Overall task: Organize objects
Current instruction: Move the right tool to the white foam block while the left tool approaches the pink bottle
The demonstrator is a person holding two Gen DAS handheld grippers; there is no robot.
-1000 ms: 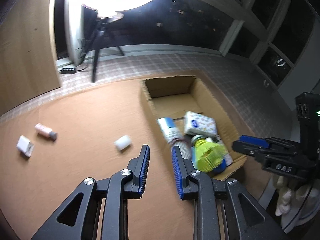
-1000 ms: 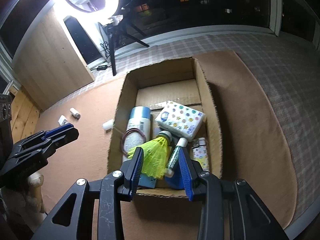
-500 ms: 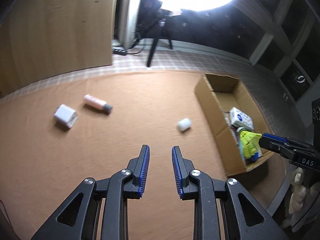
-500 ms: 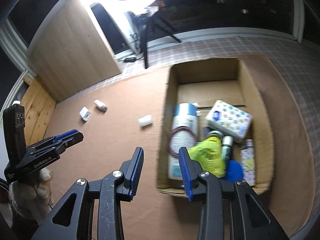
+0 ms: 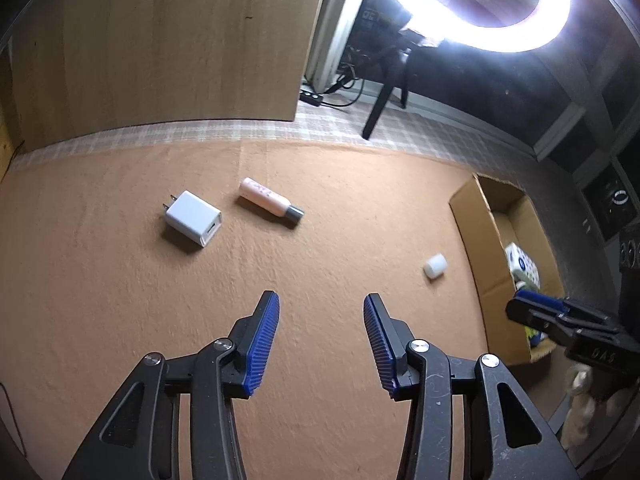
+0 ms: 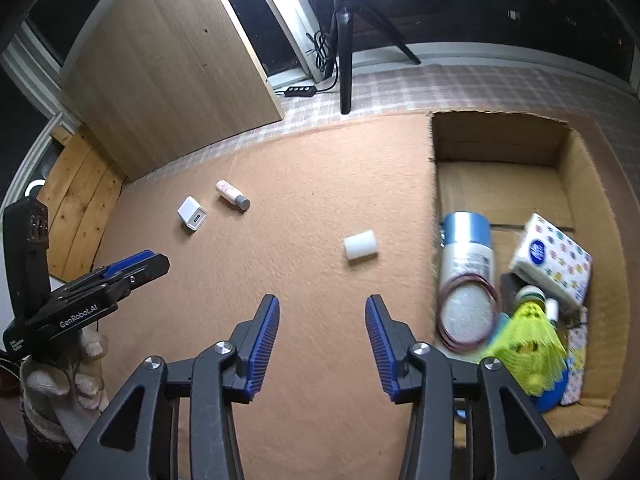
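Observation:
Three loose items lie on the tan mat: a white USB charger [image 5: 193,223] [image 6: 192,215], a pink tube with a grey cap [image 5: 271,202] [image 6: 232,195], and a small white cylinder [image 5: 435,267] [image 6: 360,244]. A cardboard box [image 6: 496,184] [image 5: 476,236] on the right holds a blue-white can, a tissue pack, a yellow shuttlecock [image 6: 528,344] and other items. My left gripper [image 5: 321,312] is open and empty, short of the charger and tube. My right gripper [image 6: 321,314] is open and empty, just short of the white cylinder.
A wooden panel [image 5: 160,40] stands behind the mat. A ring light on a tripod [image 6: 346,40] and a power strip [image 6: 298,90] sit on the checked floor at the back. Wooden planks [image 6: 80,196] lie at the left.
Both grippers have swung left, away from the box and toward the loose items on the mat. Both jaws have opened wider.

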